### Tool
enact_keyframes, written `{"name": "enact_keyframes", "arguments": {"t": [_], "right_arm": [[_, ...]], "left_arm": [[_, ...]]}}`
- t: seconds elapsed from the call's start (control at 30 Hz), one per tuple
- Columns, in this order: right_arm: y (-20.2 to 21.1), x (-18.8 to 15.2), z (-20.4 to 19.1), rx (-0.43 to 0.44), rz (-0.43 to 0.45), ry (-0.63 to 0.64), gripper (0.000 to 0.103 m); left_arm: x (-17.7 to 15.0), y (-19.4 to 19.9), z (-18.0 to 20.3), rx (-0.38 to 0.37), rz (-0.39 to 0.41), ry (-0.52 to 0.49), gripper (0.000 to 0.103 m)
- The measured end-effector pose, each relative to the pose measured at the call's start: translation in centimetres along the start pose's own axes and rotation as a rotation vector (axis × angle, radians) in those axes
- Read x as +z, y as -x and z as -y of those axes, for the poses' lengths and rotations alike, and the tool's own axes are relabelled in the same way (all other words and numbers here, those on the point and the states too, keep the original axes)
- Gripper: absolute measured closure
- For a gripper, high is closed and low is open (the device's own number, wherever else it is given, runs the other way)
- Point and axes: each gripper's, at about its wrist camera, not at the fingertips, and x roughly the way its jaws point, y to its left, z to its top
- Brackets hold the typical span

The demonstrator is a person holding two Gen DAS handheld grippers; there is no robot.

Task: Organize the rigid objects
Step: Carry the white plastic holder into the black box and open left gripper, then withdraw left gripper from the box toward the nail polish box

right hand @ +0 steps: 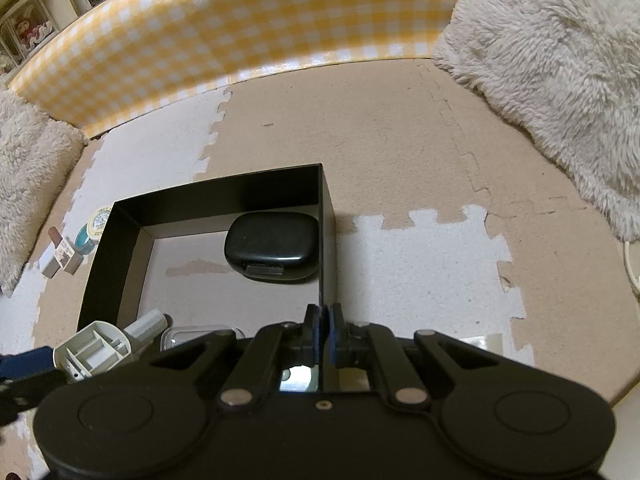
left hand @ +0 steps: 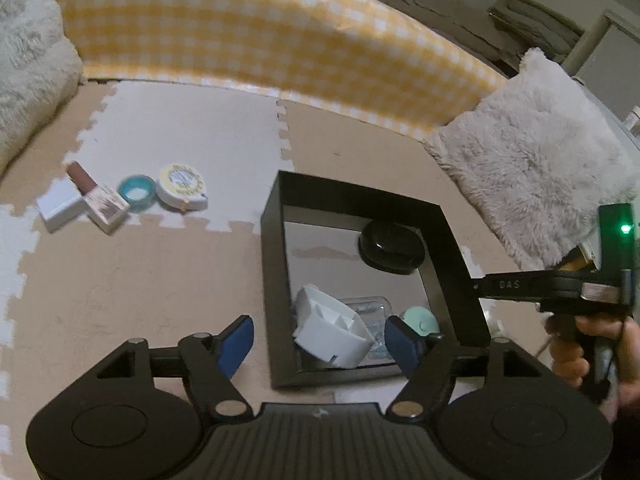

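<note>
A black open box (left hand: 360, 196) (right hand: 224, 194) stands on the foam floor mat. Inside lie a black case (left hand: 390, 248) (right hand: 272, 246), a white divided organiser (left hand: 332, 332) (right hand: 94, 348), a clear plastic case (left hand: 368, 306) and a mint round item (left hand: 420, 320). My left gripper (left hand: 320, 340) is open and empty over the box's near edge. My right gripper (right hand: 323, 332) is shut on the box's right wall. On the mat to the left lie a white box (left hand: 58, 206), a lipstick-like item (left hand: 98, 196), a teal ring (left hand: 137, 193) and a round tape measure (left hand: 180, 184).
A yellow checked barrier (left hand: 248, 36) (right hand: 240, 28) runs along the back. Fluffy cushions sit at the right (left hand: 536, 152) (right hand: 560, 80) and the left (left hand: 28, 60) (right hand: 28, 168). Shelves stand behind the barrier at the far left in the right wrist view (right hand: 36, 20).
</note>
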Motion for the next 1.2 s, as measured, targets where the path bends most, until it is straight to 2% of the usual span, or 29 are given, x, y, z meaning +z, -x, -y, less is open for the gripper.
{"name": "enact_keyframes", "arguments": {"t": [0.17, 0.27, 0.53, 0.83, 1.0, 1.2], "right_arm": [[0.0, 0.0, 0.0, -0.002, 0.0, 0.002, 0.097], [0.0, 0.0, -0.1, -0.007, -0.001, 0.005, 0.097], [-0.1, -0.1, -0.2, -0.014, -0.005, 0.013, 0.098], [-0.1, -0.1, -0.2, -0.014, -0.007, 0.014, 0.097], [-0.1, -0.1, -0.2, -0.015, -0.007, 0.015, 0.097], [-0.1, -0.1, -0.3, -0.02, -0.007, 0.019, 0.098]], "left_arm": [[-0.3, 1.6, -1.0, 0.034, -0.015, -0.03, 0.024], [-0.6, 0.5, -1.0, 0.045, -0.04, -0.035, 0.024], [-0.2, -2.6, -0.4, 0.113, -0.031, -0.068, 0.023], [-0.2, -1.7, 0.0, 0.084, -0.043, -0.072, 0.021], [-0.3, -1.4, 0.9, 0.08, -0.048, -0.113, 0.005], [0.0, -2.9, 0.7, 0.122, -0.072, -0.136, 0.002]]}}
